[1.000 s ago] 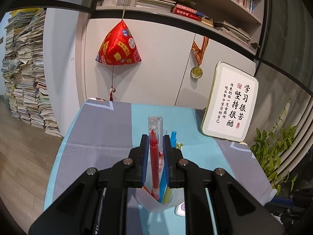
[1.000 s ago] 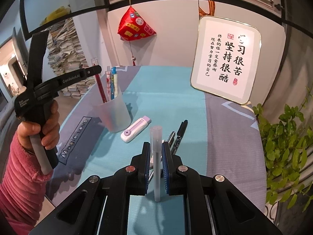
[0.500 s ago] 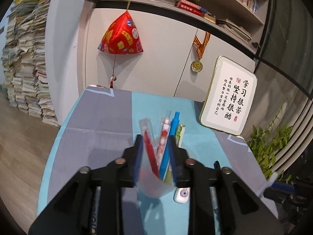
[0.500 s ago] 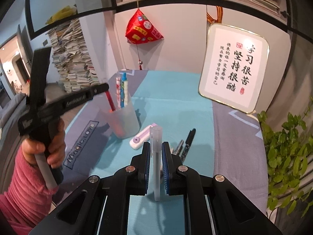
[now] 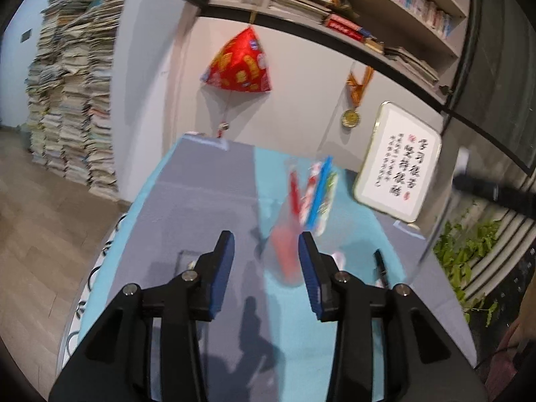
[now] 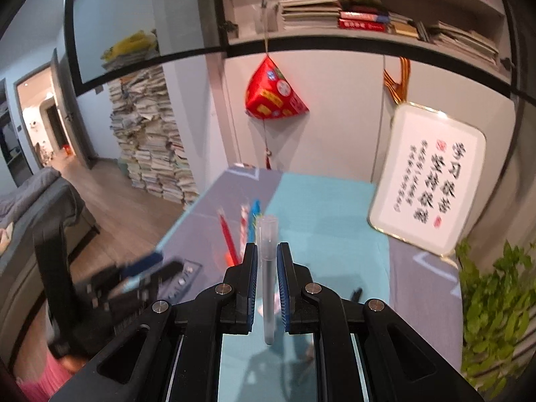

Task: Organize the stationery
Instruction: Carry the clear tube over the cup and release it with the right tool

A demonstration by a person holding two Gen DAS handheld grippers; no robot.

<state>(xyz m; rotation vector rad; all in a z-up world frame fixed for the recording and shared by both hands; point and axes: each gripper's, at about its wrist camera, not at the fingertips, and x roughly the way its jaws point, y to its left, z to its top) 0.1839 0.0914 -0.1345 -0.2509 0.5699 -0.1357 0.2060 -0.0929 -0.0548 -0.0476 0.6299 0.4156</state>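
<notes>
The tabletop (image 5: 207,201) carries a cloth in grey and turquoise panels. A clear cup (image 5: 288,251) holding red, white and blue pens stands on it toward the far half, blurred. The left gripper (image 5: 264,251) has just been opening; its jaws stand apart with nothing between them, the cup just ahead. The right gripper (image 6: 267,261) is clamped on a frosted pen (image 6: 268,268), held upright above the near edge. A black marker (image 5: 380,264) lies right of the cup. A framed calligraphy board (image 6: 432,181) leans at the far right corner. Behind: white cabinets, a red hanging ornament (image 5: 239,63), bookshelves, a paper stack (image 6: 150,140) on wooden flooring.
</notes>
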